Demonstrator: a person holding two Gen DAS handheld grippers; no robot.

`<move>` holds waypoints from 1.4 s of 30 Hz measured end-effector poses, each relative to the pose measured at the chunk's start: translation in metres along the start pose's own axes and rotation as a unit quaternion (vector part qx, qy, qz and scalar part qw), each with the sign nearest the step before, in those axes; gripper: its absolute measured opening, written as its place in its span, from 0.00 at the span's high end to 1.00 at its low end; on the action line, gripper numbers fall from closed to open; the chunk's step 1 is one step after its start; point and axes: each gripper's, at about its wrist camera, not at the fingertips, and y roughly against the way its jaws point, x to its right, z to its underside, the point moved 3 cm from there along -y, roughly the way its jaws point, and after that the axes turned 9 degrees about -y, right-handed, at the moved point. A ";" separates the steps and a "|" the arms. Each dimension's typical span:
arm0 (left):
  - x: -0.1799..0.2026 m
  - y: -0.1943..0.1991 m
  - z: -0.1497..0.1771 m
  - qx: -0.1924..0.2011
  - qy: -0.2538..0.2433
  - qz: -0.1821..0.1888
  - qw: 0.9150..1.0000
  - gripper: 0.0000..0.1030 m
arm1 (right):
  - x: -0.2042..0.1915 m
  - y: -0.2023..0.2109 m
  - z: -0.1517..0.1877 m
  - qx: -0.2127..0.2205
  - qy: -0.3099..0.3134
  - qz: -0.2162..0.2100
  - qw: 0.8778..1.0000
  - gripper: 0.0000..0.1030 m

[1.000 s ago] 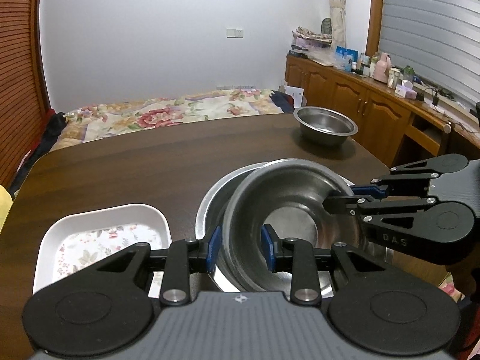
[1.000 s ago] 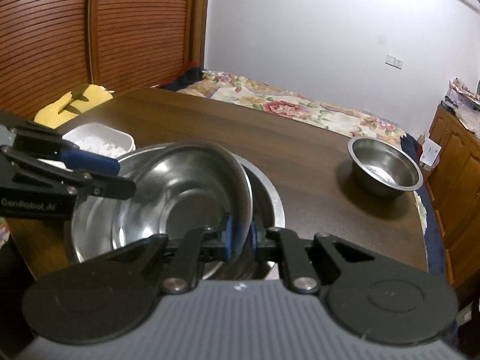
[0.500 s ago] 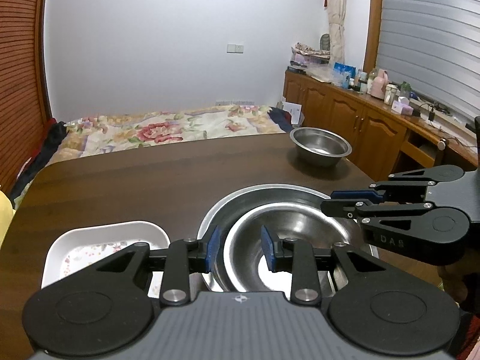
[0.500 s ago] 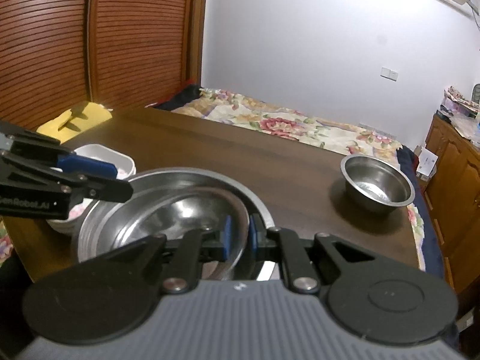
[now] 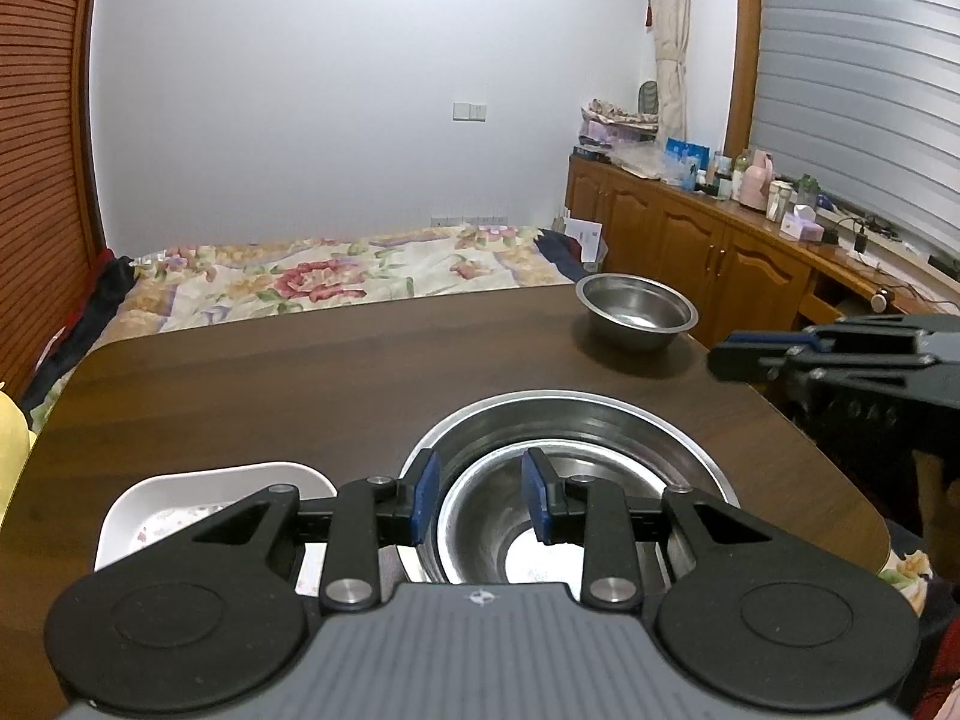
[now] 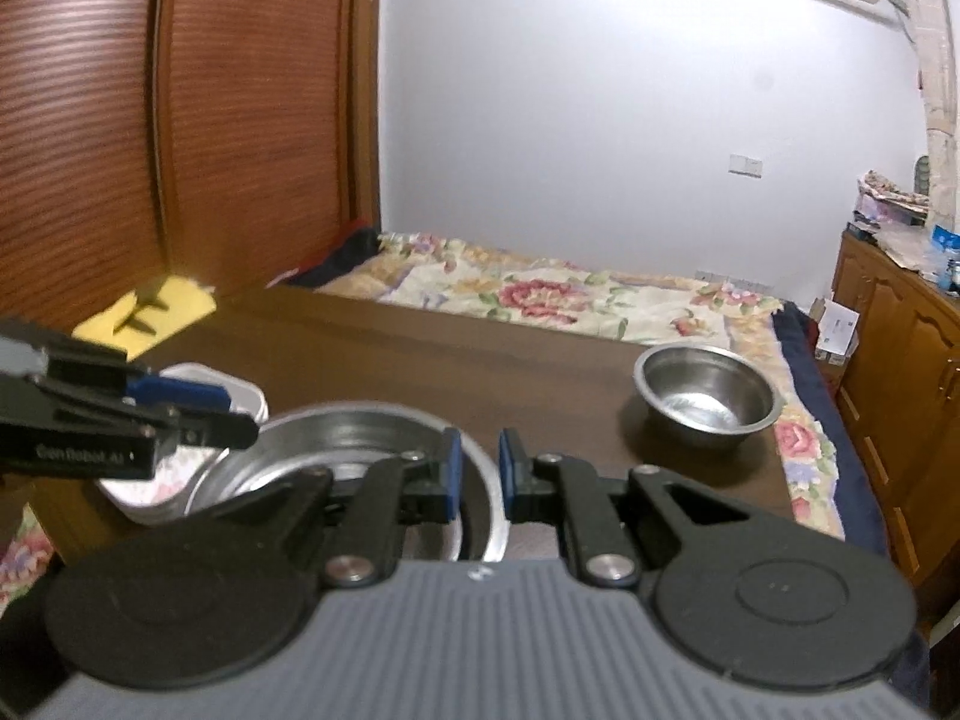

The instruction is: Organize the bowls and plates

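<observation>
On the dark wooden table (image 5: 300, 384), your medium steel bowl (image 5: 516, 516) sits nested inside the big steel basin (image 5: 576, 420), with a white floral dish (image 5: 180, 498) just beside it. Your left gripper (image 5: 480, 501) hovers over the nested bowl, jaws apart, gripping nothing. Right gripper (image 6: 477, 474) is off the rim, jaws slightly apart. Small steel bowl (image 6: 708, 396) sits well apart.
</observation>
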 end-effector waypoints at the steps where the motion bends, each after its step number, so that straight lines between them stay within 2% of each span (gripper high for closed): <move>1: 0.000 0.000 -0.001 0.001 0.000 0.000 1.000 0.68 | 0.002 0.002 -0.002 0.003 -0.002 0.001 1.000 0.86; 5: 0.000 0.001 -0.004 0.003 -0.001 0.000 1.000 0.67 | 0.011 0.007 -0.008 0.016 -0.010 0.009 1.000 0.86; 8: 0.001 0.002 -0.006 0.006 -0.004 -0.001 1.000 0.61 | 0.016 0.008 -0.009 0.023 -0.017 0.015 0.999 0.86; 11: 0.003 0.001 -0.009 0.010 -0.007 0.000 1.000 0.44 | 0.023 0.007 -0.010 0.027 -0.025 0.022 0.999 0.86; 12: 0.004 0.001 -0.011 0.014 -0.006 0.001 1.000 0.36 | 0.025 0.007 -0.010 0.028 -0.028 0.025 0.999 0.86; 14: 0.006 0.001 -0.015 0.020 -0.011 0.001 1.000 0.31 | 0.029 0.006 -0.009 0.030 -0.030 0.033 0.999 0.83; 15: 0.008 0.001 -0.017 0.022 -0.015 0.000 1.000 0.28 | 0.031 0.006 -0.009 0.032 -0.031 0.037 0.998 0.73; 16: 0.009 0.001 -0.019 0.023 -0.018 -0.001 1.000 0.25 | 0.033 0.006 -0.009 0.035 -0.031 0.042 0.998 0.57; 18: 0.010 0.000 -0.025 0.028 -0.021 -0.002 0.999 0.21 | 0.037 0.008 -0.010 0.047 -0.031 0.053 0.997 0.45; 20: 0.012 0.000 -0.031 0.035 -0.024 0.002 0.999 0.20 | 0.042 0.009 -0.011 0.052 -0.033 0.062 0.996 0.44; 25: 0.016 -0.008 -0.049 0.053 -0.038 0.016 0.998 0.18 | 0.056 0.004 -0.015 0.060 -0.038 0.077 0.995 0.31; 30: 0.019 -0.032 -0.067 0.049 -0.042 0.032 0.997 0.18 | 0.079 -0.013 -0.017 0.055 -0.060 0.096 0.992 0.31; 34: 0.020 -0.052 -0.079 0.042 -0.058 0.031 0.997 0.18 | 0.096 -0.030 -0.019 0.050 -0.075 0.107 0.990 0.31; 42: 0.023 -0.089 -0.105 0.026 -0.075 0.042 0.996 0.18 | 0.132 -0.063 -0.020 0.033 -0.122 0.111 0.986 0.31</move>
